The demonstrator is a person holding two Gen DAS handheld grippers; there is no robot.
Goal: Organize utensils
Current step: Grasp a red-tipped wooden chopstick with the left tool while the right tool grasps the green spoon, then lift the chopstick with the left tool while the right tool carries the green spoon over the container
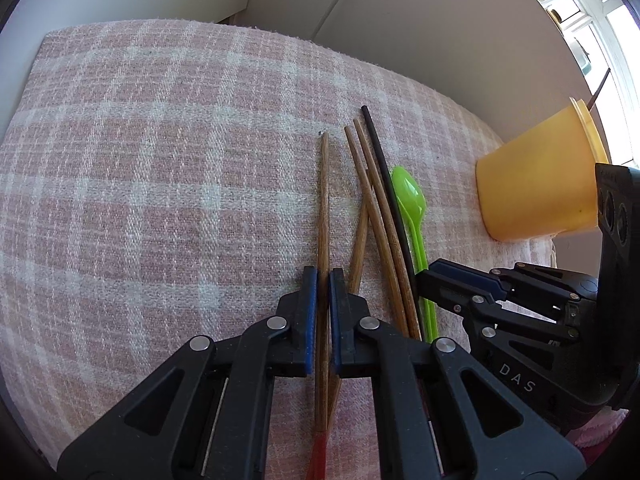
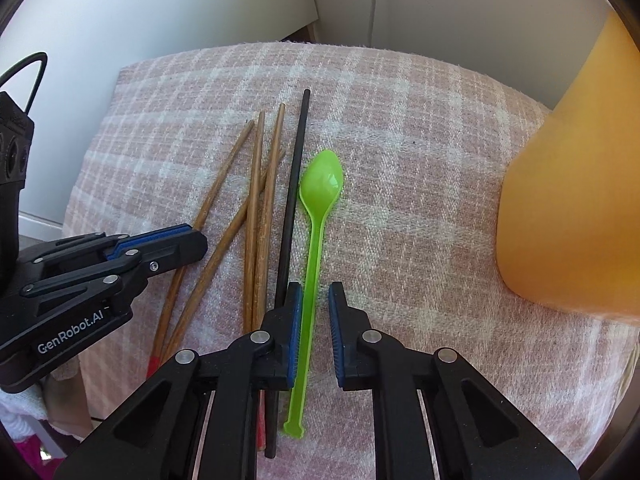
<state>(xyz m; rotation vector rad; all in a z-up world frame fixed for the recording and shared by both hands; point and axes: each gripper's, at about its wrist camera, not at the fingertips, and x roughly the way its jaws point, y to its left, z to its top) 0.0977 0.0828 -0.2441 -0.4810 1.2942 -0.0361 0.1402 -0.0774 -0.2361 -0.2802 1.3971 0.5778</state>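
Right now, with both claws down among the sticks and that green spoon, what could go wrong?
The left gripper pinches one wooden chopstick whose neighbours cross it; lifting may drag them. The right gripper straddles the green spoon, with the black chopstick beside one finger; it might catch both. The orange cup stands close by.

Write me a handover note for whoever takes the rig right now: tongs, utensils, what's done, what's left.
Left tongs: shut on one wooden chopstick, which lies on the checked cloth.
Right tongs: open, straddling the green spoon handle; a gap shows at one pad.
Loose on the cloth: other wooden chopsticks and a black chopstick, beside the spoon.
Yellow cup: upright at the cloth's right edge; one dark stick pokes out.
Done: apparently that one stick.
Left: probably everything on the cloth goes into the cup.
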